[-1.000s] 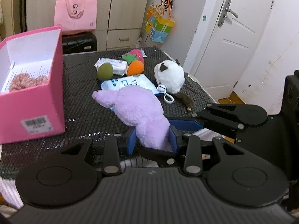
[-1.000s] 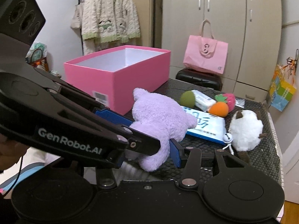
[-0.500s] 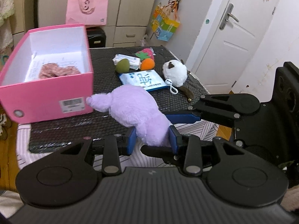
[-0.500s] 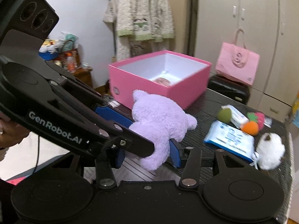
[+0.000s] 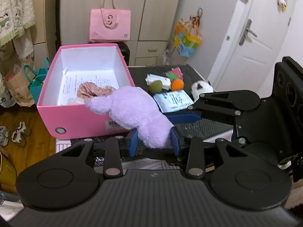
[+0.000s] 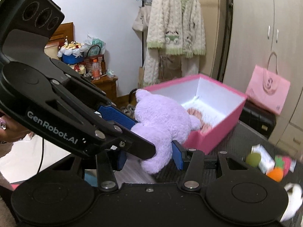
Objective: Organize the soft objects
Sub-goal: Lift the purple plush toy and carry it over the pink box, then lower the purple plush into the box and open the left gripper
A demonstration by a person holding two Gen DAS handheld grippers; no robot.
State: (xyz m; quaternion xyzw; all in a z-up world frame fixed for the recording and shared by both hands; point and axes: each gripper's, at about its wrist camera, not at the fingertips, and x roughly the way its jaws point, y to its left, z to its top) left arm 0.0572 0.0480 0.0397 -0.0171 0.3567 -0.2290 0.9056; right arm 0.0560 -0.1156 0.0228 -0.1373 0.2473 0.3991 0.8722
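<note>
Purple plush toy (image 5: 136, 113) is pinched by both my left gripper (image 5: 153, 141) and right gripper (image 6: 149, 158), hanging over the near rim of the pink box (image 5: 75, 121), not released. One pinkish soft item already inside. I count five left on the table: green ball, orange ball, strawberry plush, white plush, wipes pack.

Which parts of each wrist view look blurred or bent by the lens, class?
Left wrist view: the hanging multicoloured paper bag is smeared, and the white door bows in a curve. Right wrist view: the small orange plush ball and its neighbours streak at the lower right; the fluffy lilac plush toy stays sharp.
</note>
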